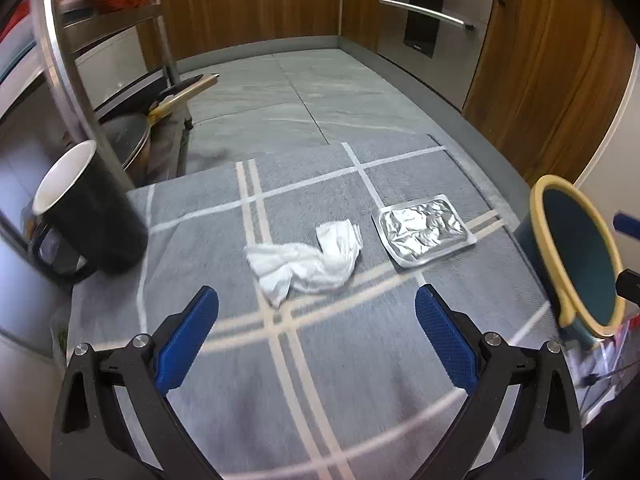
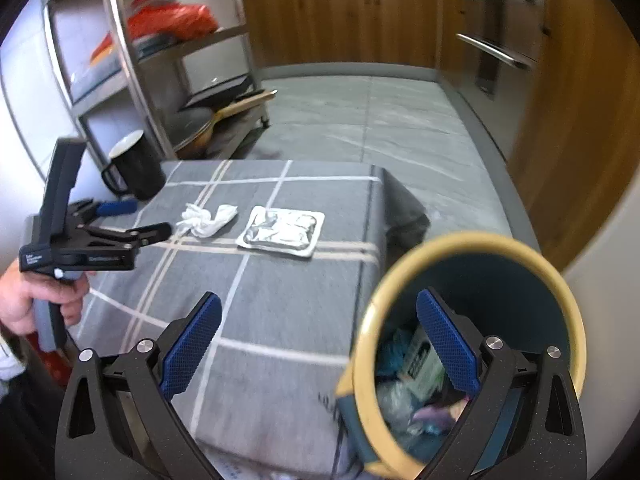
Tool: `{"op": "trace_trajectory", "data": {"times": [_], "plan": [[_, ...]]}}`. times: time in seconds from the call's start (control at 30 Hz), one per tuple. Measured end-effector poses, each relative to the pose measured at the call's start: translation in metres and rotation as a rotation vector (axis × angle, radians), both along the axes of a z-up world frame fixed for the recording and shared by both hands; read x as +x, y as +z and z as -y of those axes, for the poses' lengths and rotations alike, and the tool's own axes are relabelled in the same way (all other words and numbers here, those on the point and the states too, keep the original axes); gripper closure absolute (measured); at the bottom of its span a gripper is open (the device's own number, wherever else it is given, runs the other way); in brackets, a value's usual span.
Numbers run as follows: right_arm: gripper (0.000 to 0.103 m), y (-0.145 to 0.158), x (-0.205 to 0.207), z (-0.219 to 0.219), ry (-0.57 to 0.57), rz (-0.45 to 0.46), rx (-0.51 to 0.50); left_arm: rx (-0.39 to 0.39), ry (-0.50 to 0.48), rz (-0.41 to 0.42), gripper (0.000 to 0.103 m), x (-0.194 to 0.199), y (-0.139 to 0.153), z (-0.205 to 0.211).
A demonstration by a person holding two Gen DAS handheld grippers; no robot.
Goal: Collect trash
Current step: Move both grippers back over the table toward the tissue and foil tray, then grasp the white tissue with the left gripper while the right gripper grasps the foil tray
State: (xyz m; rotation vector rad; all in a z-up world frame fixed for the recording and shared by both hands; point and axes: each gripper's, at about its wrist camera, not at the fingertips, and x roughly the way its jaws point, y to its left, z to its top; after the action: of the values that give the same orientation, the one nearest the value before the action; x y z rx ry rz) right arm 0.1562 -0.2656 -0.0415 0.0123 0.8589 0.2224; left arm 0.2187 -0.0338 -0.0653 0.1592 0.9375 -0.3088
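Trash lies mid-frame on the grey checked cloth of the desk: a crumpled white tissue and, just beside it to the right, a foil-lidded tray, apart from each other. The left tongs hover spread wide and empty, near the tissue. At the lower right of the right wrist view, the right tongs are also spread, one finger over the mouth of a yellow-rimmed blue bin holding wrappers. A black mug stands at the desk's far left corner.
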Motion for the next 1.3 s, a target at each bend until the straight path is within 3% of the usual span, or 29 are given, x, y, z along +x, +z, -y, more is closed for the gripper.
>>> {"op": "trace_trajectory", "data": {"times": [0.13, 0.3, 0.4, 0.53, 0.63, 0.67, 0.87, 1.07, 1.3], "plan": [[0.006, -0.007, 0.027, -0.015, 0.076, -0.014, -0.037, 0.054, -0.027, -0.008, 0.008, 0.019, -0.016, 0.012], [0.006, -0.022, 0.061, -0.031, 0.160, -0.046, -0.077, 0.089, -0.027, -0.048, 0.017, 0.040, -0.038, 0.018], [0.006, -0.034, 0.080, -0.039, 0.210, -0.075, -0.090, 0.113, -0.023, -0.072, 0.027, 0.051, -0.048, 0.020], [0.006, -0.049, 0.103, -0.053, 0.299, -0.115, -0.135, 0.096, -0.028, -0.109, 0.049, 0.062, -0.053, 0.023], [0.006, -0.059, 0.118, -0.062, 0.366, -0.132, -0.174, 0.122, -0.035, -0.121, 0.083, 0.063, -0.050, 0.027], [0.006, -0.062, 0.123, -0.065, 0.390, -0.140, -0.182, 0.127, -0.025, -0.129, 0.087, 0.063, -0.047, 0.026], [0.006, -0.075, 0.143, -0.080, 0.538, -0.167, -0.245, 0.052, 0.030, -0.183, 0.089, 0.060, -0.039, 0.009], [0.006, -0.088, 0.159, -0.090, 0.676, -0.188, -0.320, -0.032, 0.072, -0.188, 0.089, 0.061, -0.024, -0.002], [0.006, -0.099, 0.181, -0.099, 0.812, -0.290, -0.285, -0.100, 0.087, -0.208, 0.089, 0.049, -0.011, -0.001]]}}
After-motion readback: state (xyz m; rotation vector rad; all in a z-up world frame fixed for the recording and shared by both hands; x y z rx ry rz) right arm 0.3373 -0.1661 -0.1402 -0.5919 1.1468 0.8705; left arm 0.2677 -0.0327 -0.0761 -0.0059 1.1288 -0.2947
